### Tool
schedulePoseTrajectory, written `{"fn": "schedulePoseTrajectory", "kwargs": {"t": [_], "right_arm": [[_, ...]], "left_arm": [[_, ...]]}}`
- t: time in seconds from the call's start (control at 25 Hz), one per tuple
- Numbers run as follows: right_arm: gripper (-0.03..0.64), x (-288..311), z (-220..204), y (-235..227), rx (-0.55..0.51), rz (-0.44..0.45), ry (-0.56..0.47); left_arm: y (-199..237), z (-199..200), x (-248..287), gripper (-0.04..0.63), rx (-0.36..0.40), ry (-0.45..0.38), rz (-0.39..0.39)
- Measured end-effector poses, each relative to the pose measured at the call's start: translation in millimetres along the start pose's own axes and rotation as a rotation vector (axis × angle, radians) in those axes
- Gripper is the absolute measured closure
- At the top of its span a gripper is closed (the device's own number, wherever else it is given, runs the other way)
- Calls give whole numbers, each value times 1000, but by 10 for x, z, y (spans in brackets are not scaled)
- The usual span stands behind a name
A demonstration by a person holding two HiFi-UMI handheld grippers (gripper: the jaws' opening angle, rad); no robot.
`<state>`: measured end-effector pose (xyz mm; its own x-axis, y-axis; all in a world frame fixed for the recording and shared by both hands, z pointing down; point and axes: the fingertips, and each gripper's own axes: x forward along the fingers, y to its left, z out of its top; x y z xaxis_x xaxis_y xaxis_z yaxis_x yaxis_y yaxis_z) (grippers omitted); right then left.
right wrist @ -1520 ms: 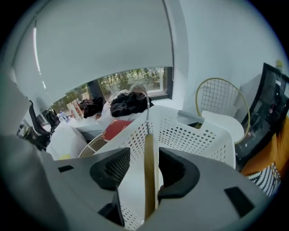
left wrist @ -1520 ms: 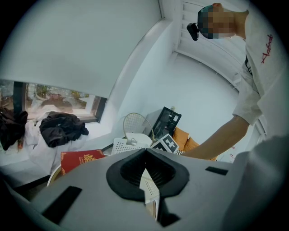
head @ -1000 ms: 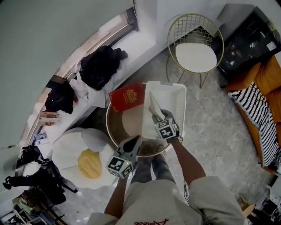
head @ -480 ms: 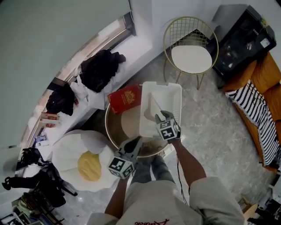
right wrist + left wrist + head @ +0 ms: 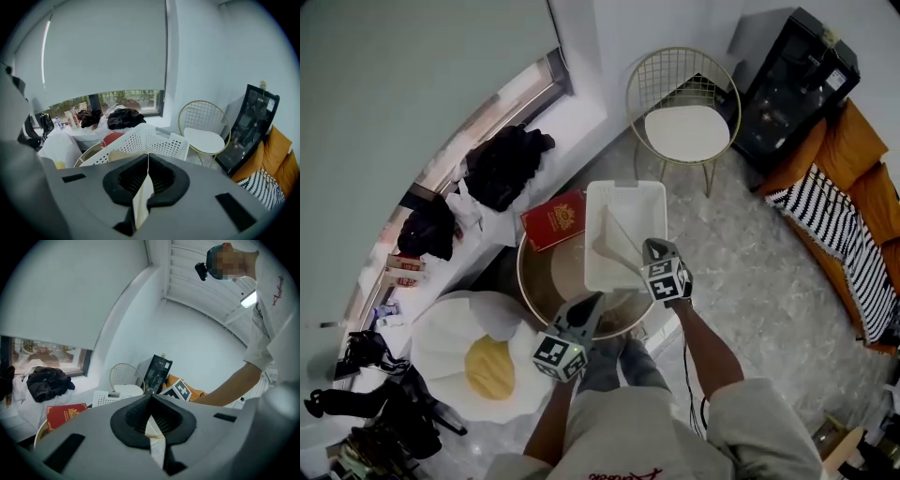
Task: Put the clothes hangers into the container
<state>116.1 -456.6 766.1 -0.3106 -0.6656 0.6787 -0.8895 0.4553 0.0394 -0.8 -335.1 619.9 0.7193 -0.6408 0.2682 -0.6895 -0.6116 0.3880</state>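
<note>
- The red book is showing a gold emblem, but its writing is too small to read.
- Your right claw is pointing down at the container's edge. Its jaws have just been closing and are meeting on nothing.
- Your left claw is hovering nearby, pinched together and empty.
- The clothes hanger is lying inside the container on the round tabletop.

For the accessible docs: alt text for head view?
From above: a person holds two shut grippers at a round table. The right gripper, jaws just closed empty, is by a white basket holding a hanger; the left gripper is nearer the person. Red book beside basket, chair beyond.
</note>
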Motion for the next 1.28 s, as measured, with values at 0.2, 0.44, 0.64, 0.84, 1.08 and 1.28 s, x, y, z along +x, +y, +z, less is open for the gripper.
{"fn": "schedulePoseTrajectory", "kwargs": {"t": [0.2, 0.44, 0.64, 0.84, 1.08, 1.28], "right_arm": [[583, -405, 87, -169, 36, -44, -80], [586, -975, 331, -152, 83, -56, -216], [586, -1568, 495, -56, 107, -58, -343], [586, -2146, 623, 146, 88, -40, -458], [586, -2557, 566, 390, 56, -28, -505], [586, -2728, 491, 563, 57, -34, -519]], "left_arm": [[-256, 34, 17, 566, 37, -15, -26], [-563, 195, 84, 566, 102, -47, -65], [-819, 265, 104, 566, 149, -70, -90], [-1044, 313, 146, 566, 179, -87, -125], [-1311, 364, 168, 566, 206, -99, -175], [-1414, 374, 53, 566, 230, -114, -192]]}}
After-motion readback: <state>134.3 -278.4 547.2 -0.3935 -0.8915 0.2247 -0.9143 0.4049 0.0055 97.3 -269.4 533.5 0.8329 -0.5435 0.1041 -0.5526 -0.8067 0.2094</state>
